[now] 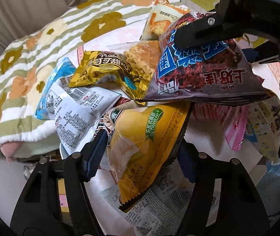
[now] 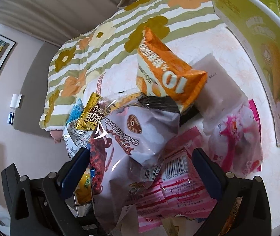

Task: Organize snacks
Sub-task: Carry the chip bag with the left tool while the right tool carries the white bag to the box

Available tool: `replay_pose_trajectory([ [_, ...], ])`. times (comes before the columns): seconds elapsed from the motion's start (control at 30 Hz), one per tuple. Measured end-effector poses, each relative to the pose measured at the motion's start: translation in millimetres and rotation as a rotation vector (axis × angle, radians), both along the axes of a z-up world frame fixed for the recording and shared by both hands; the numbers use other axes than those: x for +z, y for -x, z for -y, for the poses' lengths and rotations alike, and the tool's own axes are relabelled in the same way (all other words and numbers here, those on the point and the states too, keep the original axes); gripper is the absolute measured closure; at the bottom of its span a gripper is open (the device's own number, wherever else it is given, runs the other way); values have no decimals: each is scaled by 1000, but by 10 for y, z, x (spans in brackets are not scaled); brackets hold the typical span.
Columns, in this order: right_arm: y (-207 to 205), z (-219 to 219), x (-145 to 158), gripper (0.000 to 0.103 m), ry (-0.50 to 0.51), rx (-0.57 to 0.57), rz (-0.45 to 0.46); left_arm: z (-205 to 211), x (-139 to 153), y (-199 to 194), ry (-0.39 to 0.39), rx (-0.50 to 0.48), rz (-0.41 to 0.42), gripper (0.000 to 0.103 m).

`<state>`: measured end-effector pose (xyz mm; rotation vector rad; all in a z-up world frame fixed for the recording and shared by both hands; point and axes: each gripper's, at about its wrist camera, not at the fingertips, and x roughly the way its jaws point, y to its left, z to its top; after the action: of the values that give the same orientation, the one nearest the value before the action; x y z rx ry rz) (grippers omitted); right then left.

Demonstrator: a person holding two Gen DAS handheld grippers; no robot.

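Note:
A heap of snack packets lies on a pale bedsheet (image 2: 238,59). My left gripper (image 1: 140,157) is at the bottom of the left wrist view. Its blue pads (image 1: 94,155) press both sides of a yellow snack bag (image 1: 140,137). A brown chocolate snack bag (image 1: 208,74) lies above it in the heap. My right gripper (image 2: 140,163) straddles this chocolate bag (image 2: 140,137). Its left pad (image 2: 75,169) touches the bag, while the right pad stands apart over a pink packet (image 2: 181,186). One of its black fingers (image 1: 191,35) rests over the bag's top.
Around the bags lie a gold cocoa packet (image 1: 102,68), a blue-and-white packet (image 1: 69,102), an orange bag (image 2: 171,72) and a pink-flowered pack (image 2: 238,137). A folded floral striped quilt (image 1: 31,59) is at the left. A yellow-green box (image 2: 267,49) stands at the right.

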<state>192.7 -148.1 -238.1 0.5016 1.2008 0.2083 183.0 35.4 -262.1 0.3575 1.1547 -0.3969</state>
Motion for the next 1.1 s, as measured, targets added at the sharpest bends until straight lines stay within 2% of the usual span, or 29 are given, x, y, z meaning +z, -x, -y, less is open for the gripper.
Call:
replay_pose_trajectory([
  [0.1, -19, -41, 20, 13, -23, 20, 12, -15, 30, 2, 7, 7, 0, 40],
  [0.2, -30, -92, 47, 38, -48, 47, 27, -4, 59, 16, 8, 11, 6, 40],
  [0.27, -19, -105, 65, 44, -35, 52, 33, -2, 88, 31, 11, 14, 12, 40],
  [0.47, 54, -33, 195, 47, -56, 34, 62, -41, 241, 77, 35, 23, 37, 41],
  [0.73, 232, 92, 542, 47, -46, 12, 138, -41, 494, 158, 76, 34, 83, 42],
  [1.1, 389, 523, 776, 47, -94, 20, 219, 226, 755, 207, 127, 125, 111, 44],
])
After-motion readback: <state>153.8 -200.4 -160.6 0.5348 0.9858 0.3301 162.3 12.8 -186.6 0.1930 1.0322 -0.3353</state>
